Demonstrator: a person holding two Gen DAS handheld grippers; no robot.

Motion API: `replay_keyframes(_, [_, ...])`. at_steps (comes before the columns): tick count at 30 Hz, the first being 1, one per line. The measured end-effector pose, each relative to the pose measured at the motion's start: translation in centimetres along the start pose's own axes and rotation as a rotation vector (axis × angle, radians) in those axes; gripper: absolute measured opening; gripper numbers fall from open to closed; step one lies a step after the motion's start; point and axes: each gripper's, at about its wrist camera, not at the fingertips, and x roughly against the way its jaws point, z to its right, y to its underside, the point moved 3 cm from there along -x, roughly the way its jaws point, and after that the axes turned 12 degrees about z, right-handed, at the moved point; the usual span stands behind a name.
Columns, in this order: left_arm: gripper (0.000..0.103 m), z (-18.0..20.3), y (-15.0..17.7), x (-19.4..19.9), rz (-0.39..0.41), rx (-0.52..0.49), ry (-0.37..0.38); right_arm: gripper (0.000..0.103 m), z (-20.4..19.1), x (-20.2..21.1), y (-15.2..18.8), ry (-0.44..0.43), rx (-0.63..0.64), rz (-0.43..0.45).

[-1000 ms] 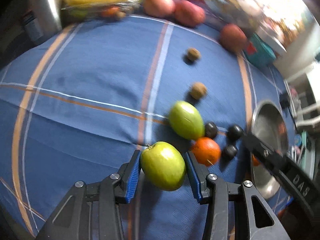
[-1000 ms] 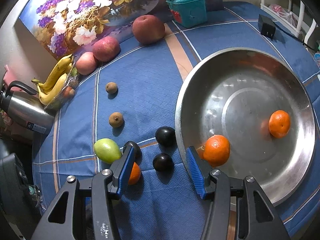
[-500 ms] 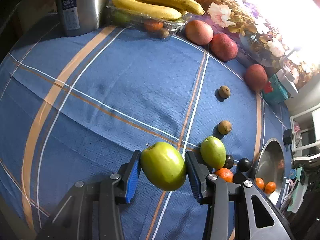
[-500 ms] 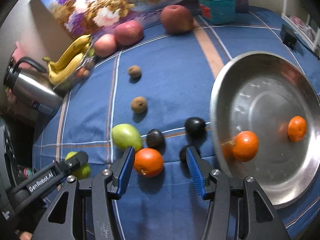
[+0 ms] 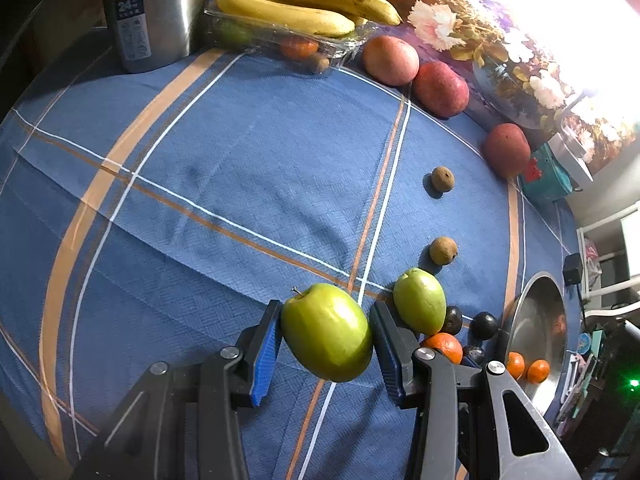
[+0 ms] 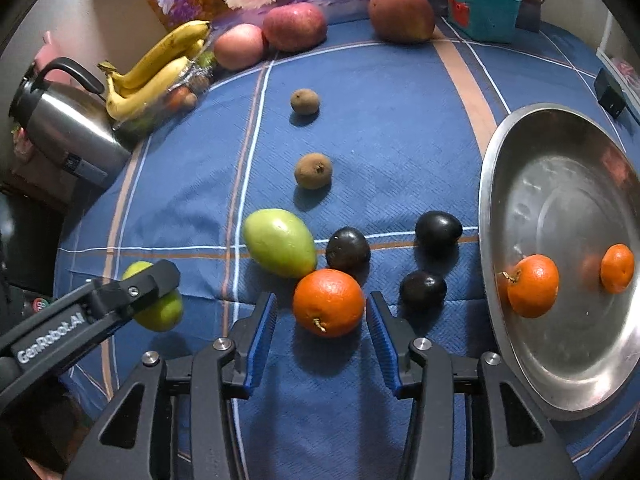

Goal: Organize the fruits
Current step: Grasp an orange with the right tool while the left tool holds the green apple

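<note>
The left gripper [image 5: 326, 338] had a green apple [image 5: 326, 332] clamped between its blue pads, lifted clear of the blue checked tablecloth [image 5: 240, 168] with its stem tilted up and to the left. Over on the other side, the right gripper [image 6: 320, 334] straddled an orange [image 6: 328, 302] that sat on the cloth; its jaws had just been closing in on the fruit, yet a sliver of gap showed on either side (no squeeze on it, then). Right behind the orange lay a pale green oval fruit [image 6: 280, 248] and a dark plum [image 6: 347, 249], both close enough to look as if they were touching it, with two more plums [image 6: 438, 232] off to the right. The steel bowl [image 6: 560, 380] at the right edge held two small oranges [image 6: 532, 285], near each other. Two little brown fruits [image 6: 313, 170] sat apart in the middle of the cloth, and along the far edge ran three red apples [image 6: 294, 26], a bunch of bananas [image 6: 160, 68] on a clear tray, and a steel kettle [image 6: 68, 120].
</note>
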Motion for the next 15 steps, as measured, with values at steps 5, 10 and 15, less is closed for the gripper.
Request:
replay_keyframes(5, [0.047, -0.03, 0.07, -0.20, -0.005, 0.001, -0.002, 0.048, -0.05, -0.64, 0.26, 0.005, 0.002, -0.014])
replay_keyframes(10, [0.047, 0.03, 0.02, -0.35, -0.007, 0.001, -0.002, 0.045, -0.18, -1.12, 0.54, 0.007, 0.003, -0.025])
replay_keyframes(15, [0.047, -0.06, -0.04, -0.29, -0.002, 0.006, 0.001, 0.042, -0.54, -0.82, 0.56, 0.001, 0.006, -0.021])
